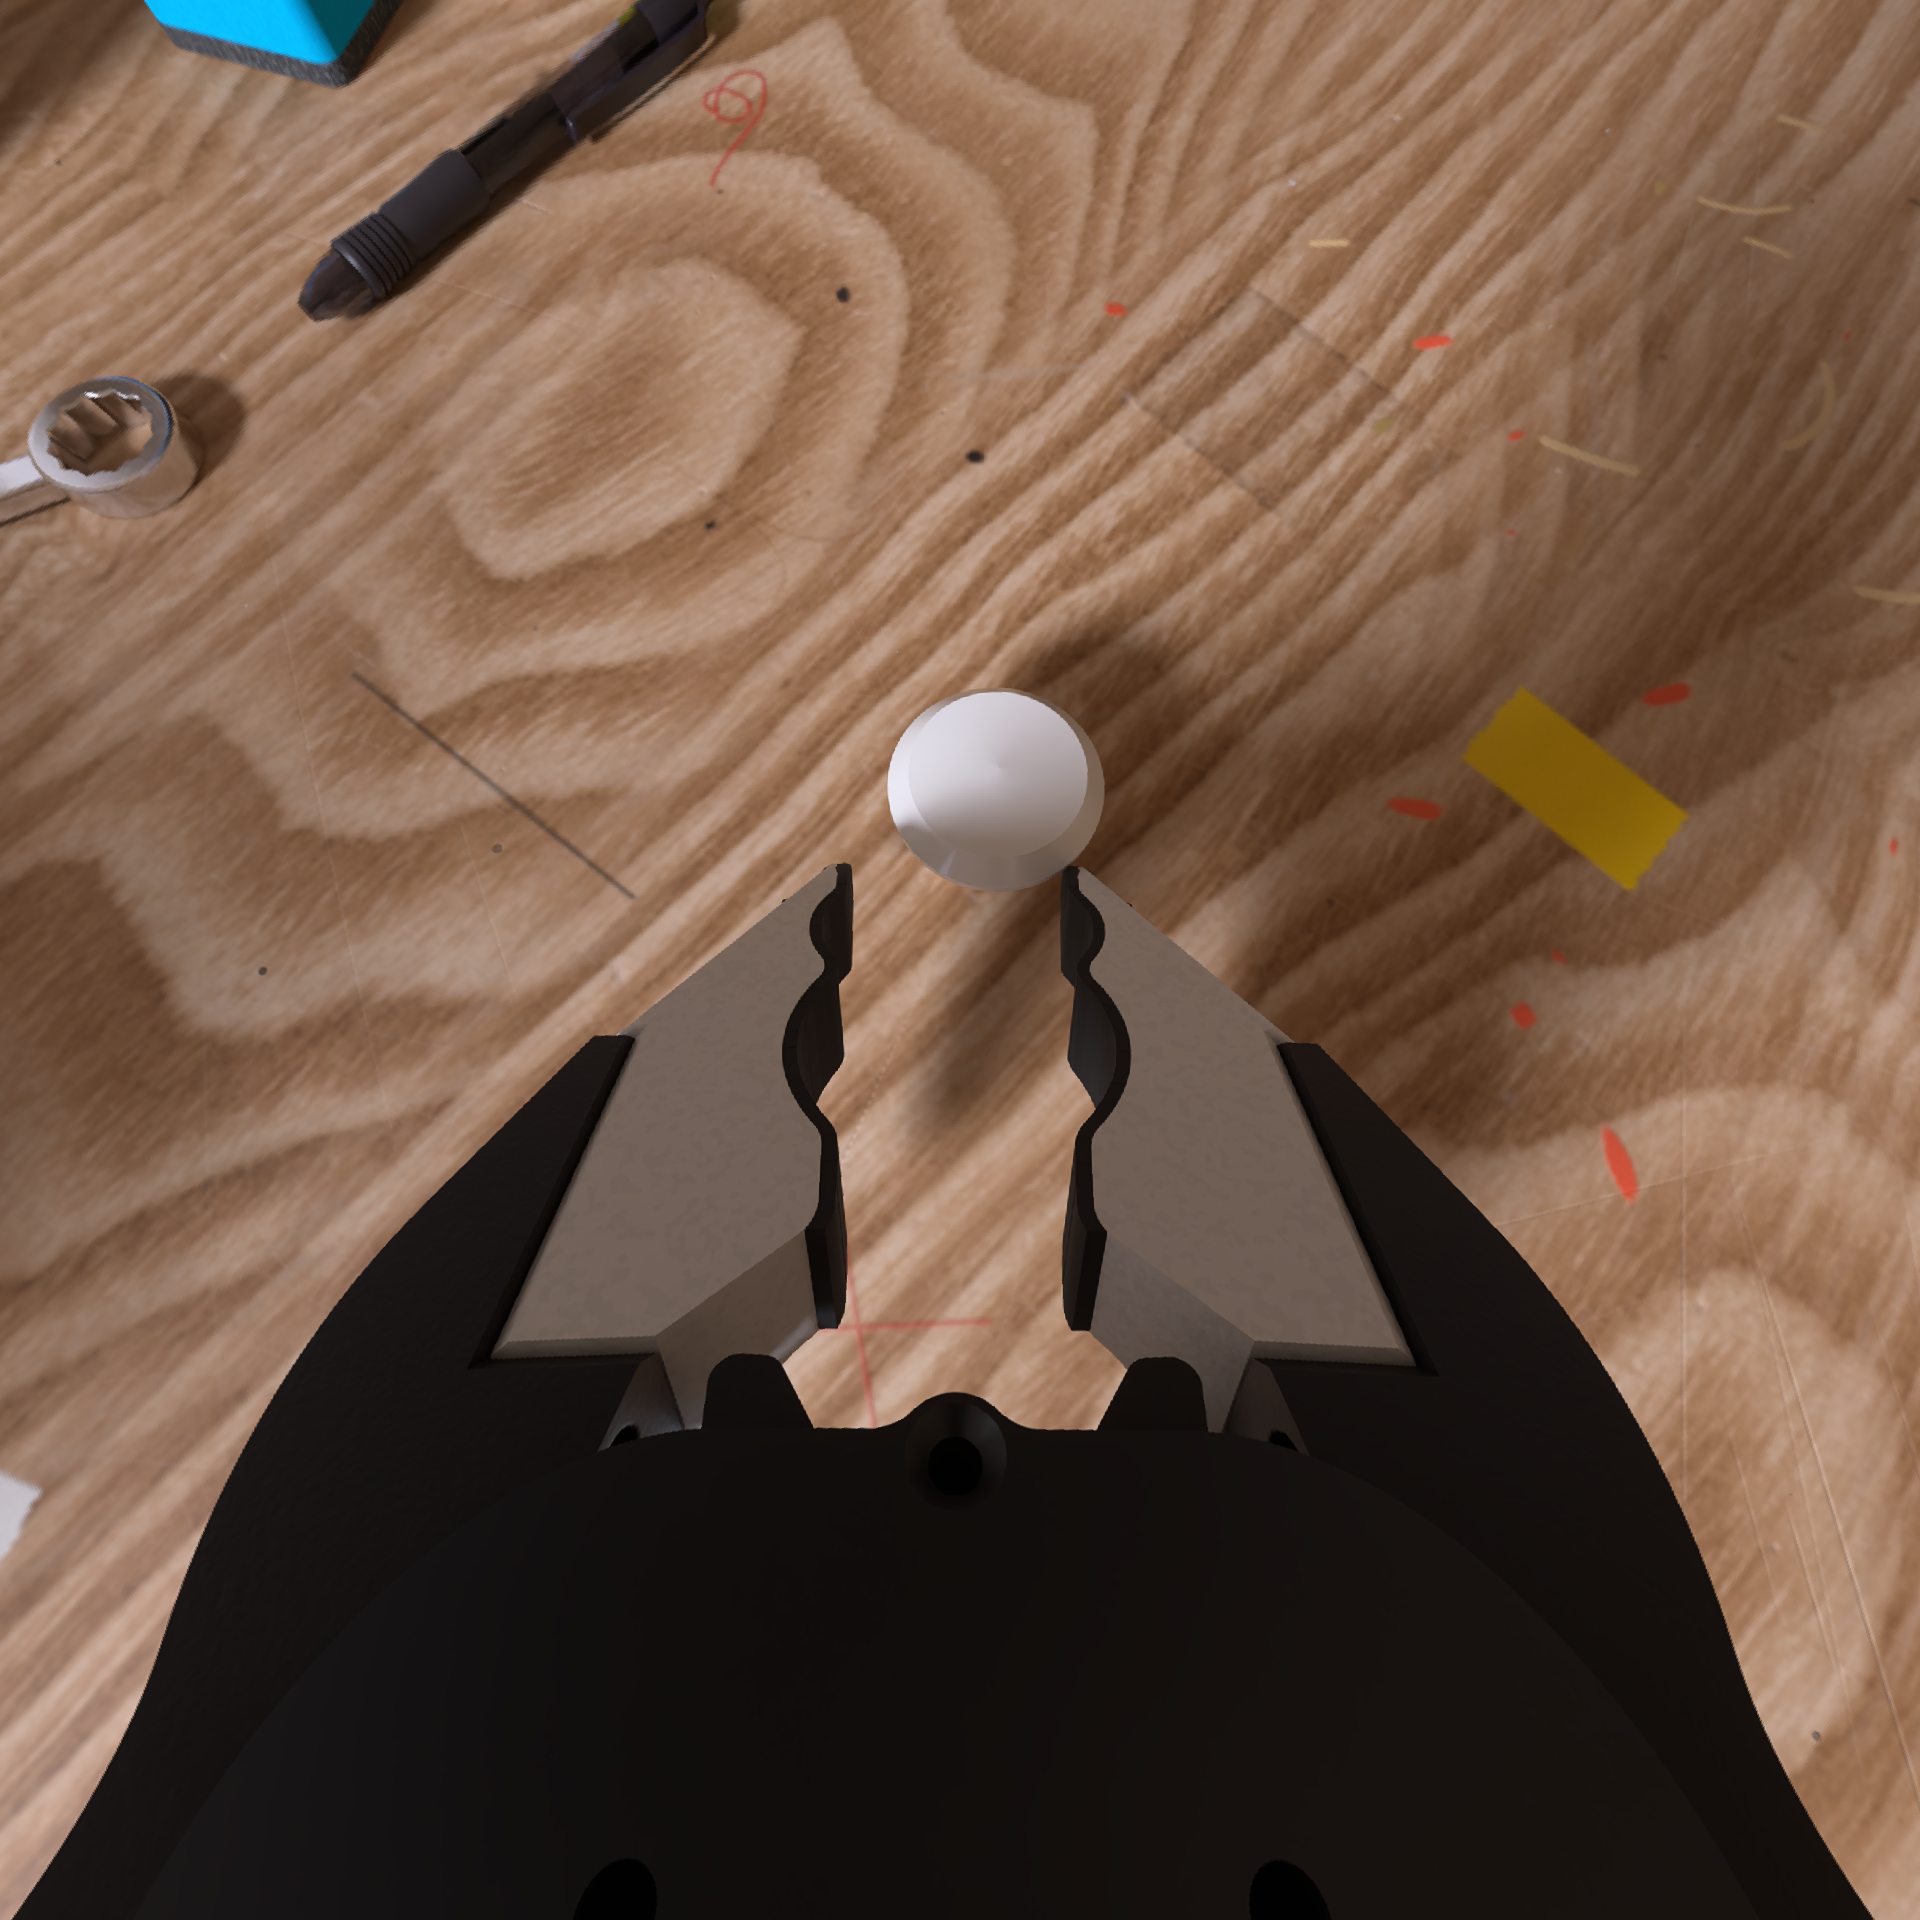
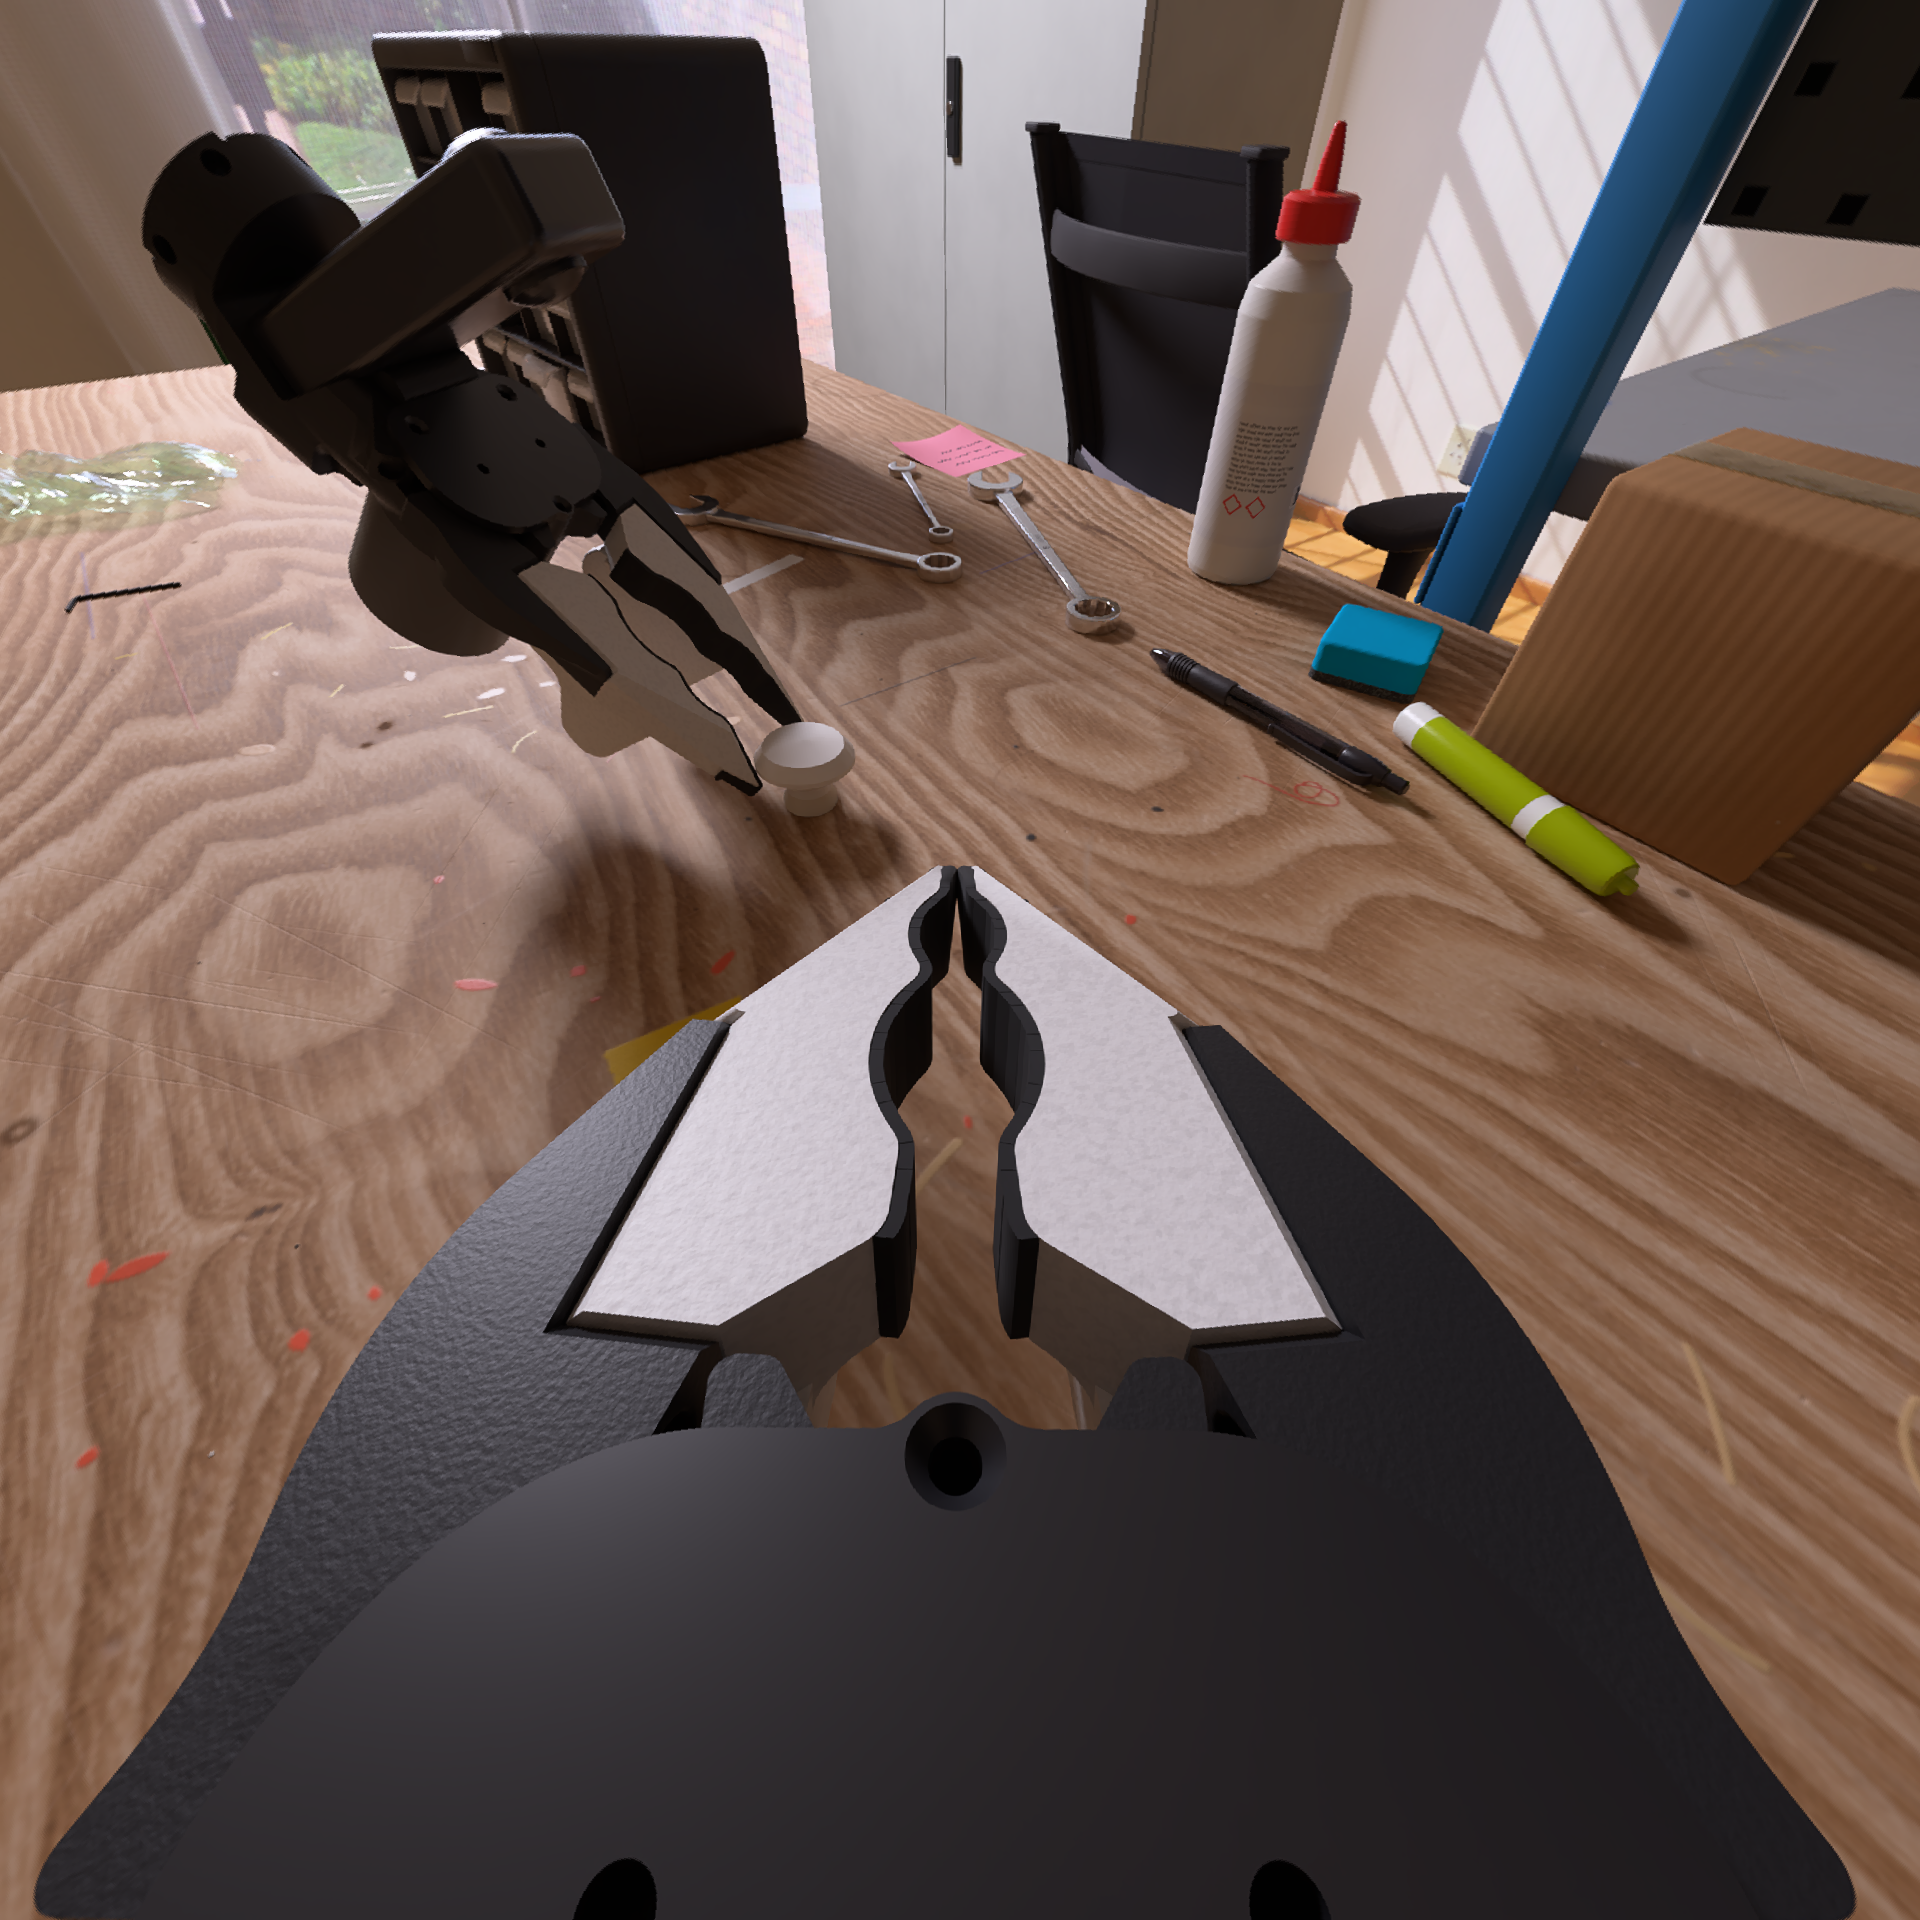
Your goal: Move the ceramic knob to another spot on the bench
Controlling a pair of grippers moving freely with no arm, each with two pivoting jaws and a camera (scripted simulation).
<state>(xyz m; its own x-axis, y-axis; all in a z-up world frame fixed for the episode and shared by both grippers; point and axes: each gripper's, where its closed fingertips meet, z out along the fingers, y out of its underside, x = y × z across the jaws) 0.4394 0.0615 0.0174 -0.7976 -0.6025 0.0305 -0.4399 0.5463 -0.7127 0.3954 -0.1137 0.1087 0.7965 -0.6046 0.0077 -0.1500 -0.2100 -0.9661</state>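
Observation:
The white ceramic knob (image 1: 994, 787) stands upright on the wooden bench (image 1: 623, 468), its round cap up. My left gripper (image 1: 956, 873) is open, its fingertips just short of the knob's near edge, not around it. In the right wrist view the knob (image 2: 802, 758) stands on its stem with the left gripper (image 2: 774, 764) tilted down at its left side. My right gripper (image 2: 956, 873) is shut and empty, hovering over the bench nearer than the knob.
A black pen (image 1: 499, 166), a wrench end (image 1: 109, 447), a blue block (image 1: 270, 36) and yellow tape (image 1: 1574, 790) lie around. The right wrist view shows wrenches (image 2: 1044, 556), a glue bottle (image 2: 1273, 384), a green marker (image 2: 1512, 795), a cardboard box (image 2: 1735, 644) and a black drawer unit (image 2: 644, 239).

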